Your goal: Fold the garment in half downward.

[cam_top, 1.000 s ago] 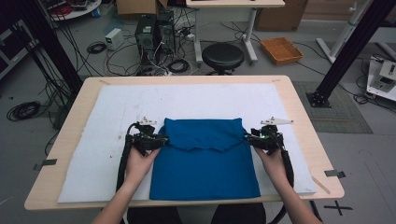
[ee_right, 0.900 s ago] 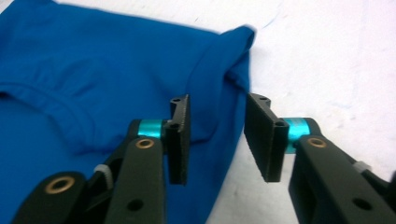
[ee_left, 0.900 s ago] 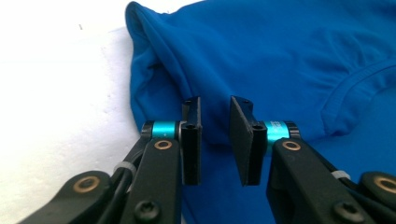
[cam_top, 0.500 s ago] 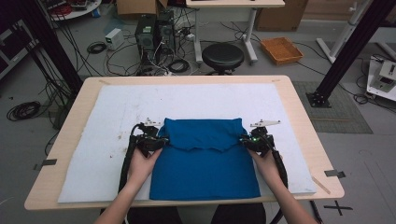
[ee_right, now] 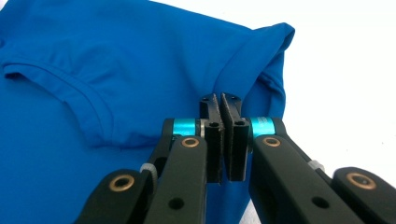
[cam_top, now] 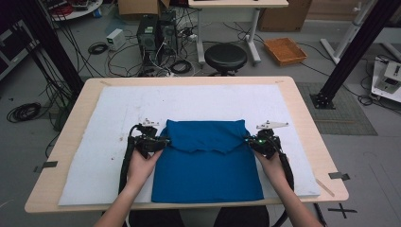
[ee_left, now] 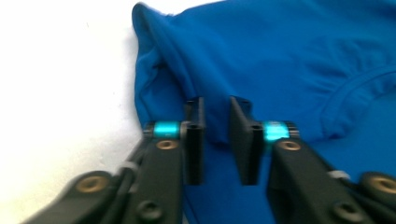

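Folding a blue knit T-shirt [cam_top: 208, 163] is the work we have in hand, and in the high view it lies flat on the white padded mat [cam_top: 108, 118] that covers the light wooden table [cam_top: 307, 123], close to the near edge and midway between the mat's left and right edges, its top part already doubled over toward us. Our left gripper [cam_top: 163, 140] sits at the left end of that folded band and our right gripper [cam_top: 249, 140] at the right end, both level with each other. In the left gripper view the blue shirt [ee_left: 289, 60] spreads ahead, the sleeve fold runs down between the jaws, and the jaws stand apart with a clear gap, having just been opening; the cloth lies between them but the pads do not press it. In the right gripper view the shirt [ee_right: 116, 60] fills the left side, and the jaws have just been closing and now stand together, clamped on the edge of the folded sleeve seam. We judge this the gripping step before the next fold: the left side must close again on its fold, catching both layers, before both hands lift evenly and carry the band toward the near hem.
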Demonstrator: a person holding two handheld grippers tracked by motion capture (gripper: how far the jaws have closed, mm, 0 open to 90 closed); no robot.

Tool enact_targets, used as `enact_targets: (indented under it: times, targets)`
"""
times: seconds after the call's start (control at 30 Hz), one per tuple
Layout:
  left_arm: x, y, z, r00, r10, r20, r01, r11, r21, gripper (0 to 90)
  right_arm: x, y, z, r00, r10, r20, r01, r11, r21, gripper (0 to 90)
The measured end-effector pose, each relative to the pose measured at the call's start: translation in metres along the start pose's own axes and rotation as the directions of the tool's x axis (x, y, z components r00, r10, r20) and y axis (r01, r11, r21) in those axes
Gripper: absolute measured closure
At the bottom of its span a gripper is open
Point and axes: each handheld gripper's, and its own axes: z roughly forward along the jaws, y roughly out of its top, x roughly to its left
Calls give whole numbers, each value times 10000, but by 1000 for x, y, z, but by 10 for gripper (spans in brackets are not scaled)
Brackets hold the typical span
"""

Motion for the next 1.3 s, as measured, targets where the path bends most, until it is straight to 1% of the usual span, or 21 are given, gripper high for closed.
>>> enact_targets:
  times: [0.07,0.13,0.17,0.2,0.23,0.27,0.3,0.33,0.37,0.5,0.57,0.6,0.63,0.7,0.73,0.83,0.9,1.0,1.03,1.1,1.3]
  targets:
    - [-1,0,3,10000,-21,41,21,10000,60,702,0,0,0,10000,-3,-15,3,10000,-1,885]
    - [-3,1,5,9999,116,72,-118,9997,219,703,0,0,0,10000,-5,-18,5,10000,1,885]
    - [-5,1,6,9997,199,138,-202,9996,218,732,0,0,0,10000,-1,-17,1,10000,-2,885]
    - [-7,1,7,9995,294,104,-296,9995,143,791,0,0,0,10000,-5,-17,5,10000,3,885]
    - [-8,2,7,9992,384,113,-386,9992,143,820,0,0,0,10000,4,-11,-4,10000,-9,885]
    - [-9,2,8,9993,345,171,-346,9994,57,875,0,0,0,10000,-7,-16,7,10000,-6,885]
    - [-9,3,7,9990,391,210,-392,9992,81,884,0,0,0,10000,-37,-28,37,10000,-33,885]
    - [-10,4,8,9992,313,239,-313,9995,6,894,0,0,0,10000,-45,-30,45,10000,-43,885]
    - [-10,4,8,9991,348,252,-348,9994,15,895,0,0,0,10000,-46,-32,46,10000,-42,885]
    - [-7,5,5,9991,200,385,-194,9997,-155,896,0,0,-1,10000,-49,-65,48,9999,-88,885]
    - [-5,5,3,9994,147,325,-141,9997,-182,895,0,0,-1,10000,-27,-69,26,10000,-70,885]
    - [-4,5,3,9997,-6,244,12,9997,-252,880,-1,0,-1,10000,-26,-69,25,10000,-83,885]
    - [-2,5,4,9997,-144,193,148,9997,-211,815,-1,0,-1,10000,-20,-83,19,10000,-86,885]
    - [0,4,6,9994,-302,139,303,9995,-94,731,-1,0,-1,9999,-13,-100,12,10000,-80,885]
    - [0,4,7,9993,-351,154,352,9994,-58,715,-1,0,-1,10000,-13,-87,12,10000,-73,885]
    - [0,4,10,9996,-292,27,292,9995,88,675,-1,0,-1,10000,1,-86,-2,10000,-62,885]
    - [0,4,11,9992,-388,-64,389,9992,73,668,-1,0,-1,10000,2,-90,-2,10000,-56,885]
    - [1,5,11,9991,-418,17,418,9991,75,662,-1,-1,-1,10000,-10,-97,10,10000,-57,885]
    - [0,5,12,9993,-372,77,371,9993,76,679,-1,-1,-1,10000,-2,-73,2,10000,-47,885]
    - [-1,5,11,9995,-213,213,211,9998,63,753,-1,-1,0,10000,-16,-70,15,10000,-49,885]
    - [-4,6,14,9992,-136,381,132,9999,109,877,-1,-1,-1,10000,-5,-80,5,10000,-57,885]
